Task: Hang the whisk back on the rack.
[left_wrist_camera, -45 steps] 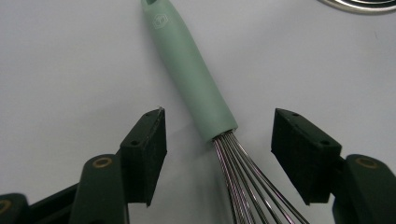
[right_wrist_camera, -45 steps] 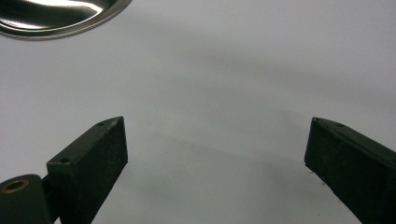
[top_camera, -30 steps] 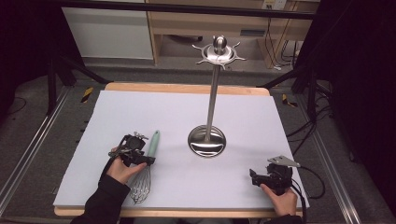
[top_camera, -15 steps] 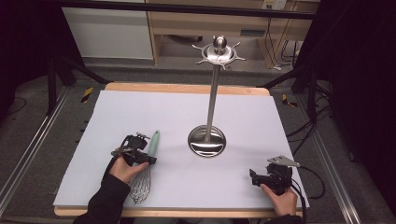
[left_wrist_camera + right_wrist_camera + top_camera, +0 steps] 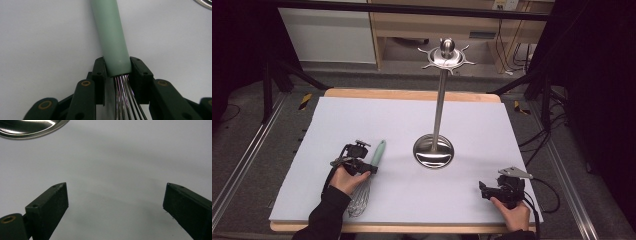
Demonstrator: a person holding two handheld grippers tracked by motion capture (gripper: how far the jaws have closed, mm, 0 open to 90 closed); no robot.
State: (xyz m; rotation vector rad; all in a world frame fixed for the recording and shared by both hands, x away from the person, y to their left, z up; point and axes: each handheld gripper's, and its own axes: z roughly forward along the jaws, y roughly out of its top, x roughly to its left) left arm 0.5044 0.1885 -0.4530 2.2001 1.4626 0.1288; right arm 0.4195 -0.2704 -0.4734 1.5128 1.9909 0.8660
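The left gripper (image 5: 117,72) has just been closing its jaws, which now pinch the whisk (image 5: 113,37) at its mint-green handle, lying near-left on the white surface (image 5: 492,125). The right gripper (image 5: 115,202) rests near-right, jaws spread.

The whisk (image 5: 367,172) lies on the bench (image 5: 492,120) at the near left, with its handle toward the far side. The utensil stand (image 5: 434,150) stands right of it, near the middle. The right claw (image 5: 482,189) rests near the front right edge, probably touching the bench.
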